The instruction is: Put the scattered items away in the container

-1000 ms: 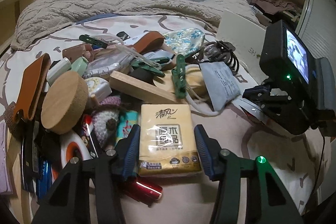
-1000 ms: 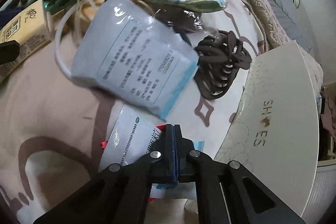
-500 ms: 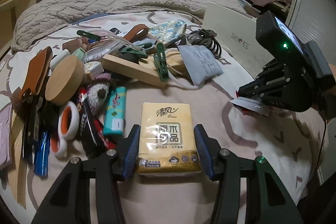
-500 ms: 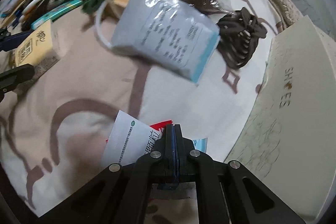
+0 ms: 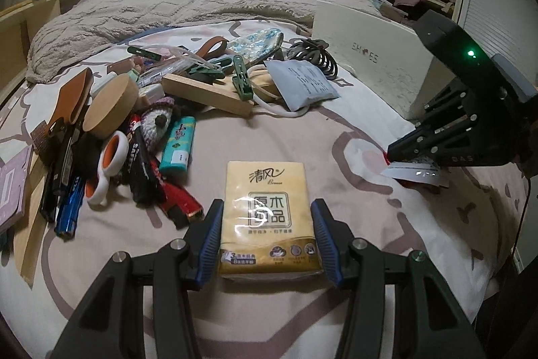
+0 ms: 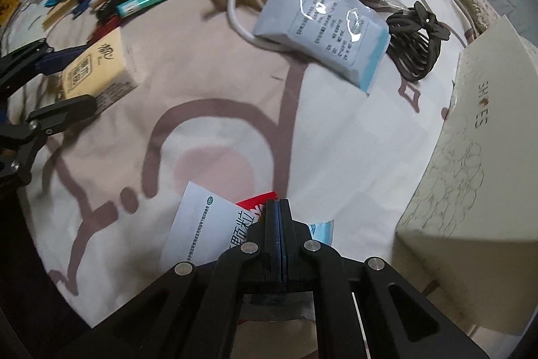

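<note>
Bedroom, patterned bed sheet (image 5: 269, 130) serving as the work surface, rumpled blanket and pillows behind. Two hand-held grippers noted. One cream shoe box (image 5: 366, 56) at the right edge of the bed, lettered side facing the clutter. One yellow tissue pack (image 5: 267, 217) clamped between the blue pads of the left hand-held gripper (image 5: 267, 236); jaws part-way open, pressed against both long sides; long axis pointing away from the camera toward the heap. One white sachet with red print (image 6: 208, 224) pinched in the right hand-held gripper (image 6: 279, 224); jaws fully together on its edge, sachet sticking out to the left, near the shoe box corner. One grey pouch (image 6: 322, 32) lying flat, long axis slanted toward the box, touching one dark hair claw (image 6: 417, 42). One wooden block (image 5: 208, 93), one cork disc (image 5: 111, 103), one teal lighter (image 5: 178, 143), two green clothes pegs (image 5: 242, 83) counted in the heap at left; remainder too tangled to count.
</note>
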Available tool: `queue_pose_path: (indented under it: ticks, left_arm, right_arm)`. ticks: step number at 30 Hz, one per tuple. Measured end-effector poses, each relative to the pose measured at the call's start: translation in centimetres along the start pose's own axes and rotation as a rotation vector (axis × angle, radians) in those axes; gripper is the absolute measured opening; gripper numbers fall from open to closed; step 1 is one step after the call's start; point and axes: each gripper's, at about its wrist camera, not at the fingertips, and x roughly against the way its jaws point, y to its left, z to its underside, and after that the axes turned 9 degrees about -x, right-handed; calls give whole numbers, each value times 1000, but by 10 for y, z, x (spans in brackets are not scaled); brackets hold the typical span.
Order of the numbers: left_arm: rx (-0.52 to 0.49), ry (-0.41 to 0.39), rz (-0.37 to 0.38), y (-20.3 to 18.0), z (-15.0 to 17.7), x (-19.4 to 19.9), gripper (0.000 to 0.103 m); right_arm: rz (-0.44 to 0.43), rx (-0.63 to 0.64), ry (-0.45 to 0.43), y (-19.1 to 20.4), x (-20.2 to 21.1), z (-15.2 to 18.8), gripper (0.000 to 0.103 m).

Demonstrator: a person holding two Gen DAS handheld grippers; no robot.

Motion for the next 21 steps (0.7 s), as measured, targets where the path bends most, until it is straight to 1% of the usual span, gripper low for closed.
queue_pose_path:
  ticks: [8, 12, 14, 15, 16, 19, 21]
  left_arm:
    - [1, -9, -10, -9, 10, 6, 52]
    - [0, -13, -20, -12, 13, 9, 52]
    - [7, 6, -11, -12, 15, 7, 52]
    - [15, 10, -10, -11, 17, 6, 54]
    - [17, 1, -10, -12, 19, 7, 54]
    - [18, -1, -7, -11, 21, 11, 57]
    - [20, 3, -12, -11, 22, 13, 61]
  right_arm:
    - [-56, -9, -22, 10, 7, 25, 7]
    - [-67, -28, -38, 14, 10, 32, 7]
    - [-71, -57, -41, 15, 14, 33, 7]
    - [-73, -66, -42, 15, 16, 33, 7]
    - [-79, -73, -51, 16, 20, 33, 7]
    - [-106, -80, -96, 18, 33, 39, 7]
    - [-120, -100, -128, 17, 44, 43, 7]
